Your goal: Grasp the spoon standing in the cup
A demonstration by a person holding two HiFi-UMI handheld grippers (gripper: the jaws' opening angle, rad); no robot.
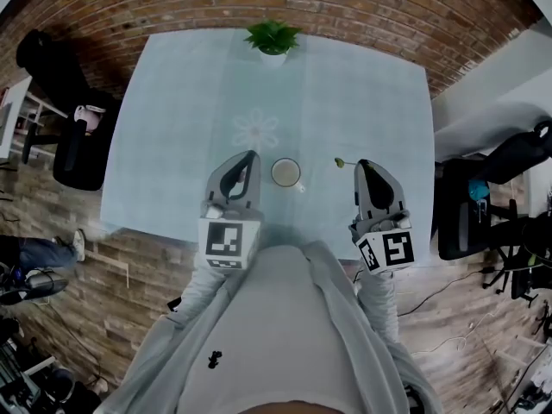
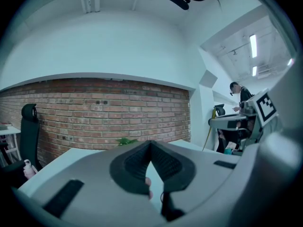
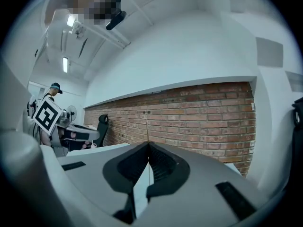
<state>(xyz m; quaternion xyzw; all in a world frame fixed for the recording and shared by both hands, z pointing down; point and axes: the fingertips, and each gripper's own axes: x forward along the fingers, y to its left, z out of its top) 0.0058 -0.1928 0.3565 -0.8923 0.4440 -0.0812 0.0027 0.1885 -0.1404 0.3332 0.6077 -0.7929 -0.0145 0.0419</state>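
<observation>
1. Room: a brick wall [image 1: 345, 7] runs along the far side. A table [image 1: 172, 145] under a pale cloth has a potted plant [image 1: 273, 38] at its far edge. Office chairs [image 1: 73, 145] stand off to either side.
2. Spoon [image 1: 340, 162]: not in the cup. It shows as a thin stem with a small head, lying out roughly level, near the cup's right side but apart from it. The far end of the stem runs into my right claw [image 1: 362, 166].
3. Cup [image 1: 285, 172]: upright on the near half of the table, between my two claws. Nothing stands in it.
4. Right claw's own view: pads pressed together on the stem, which shows as a fine line [image 3: 147, 131] rising from where they meet.
5. Progress, my reading: the grasp looks done and the spoon is clear of the cup. What is left is only to hold it steady.
6. Left claw [image 1: 251, 155]: jaws closed tip to tip with nothing pinched. It sits idle just left of the cup.
7. Pose: both forearms reach forward from my body, with the claws pointing away toward the wall. The right one sits further from the cup than the left. I cannot judge their height over the cloth.
</observation>
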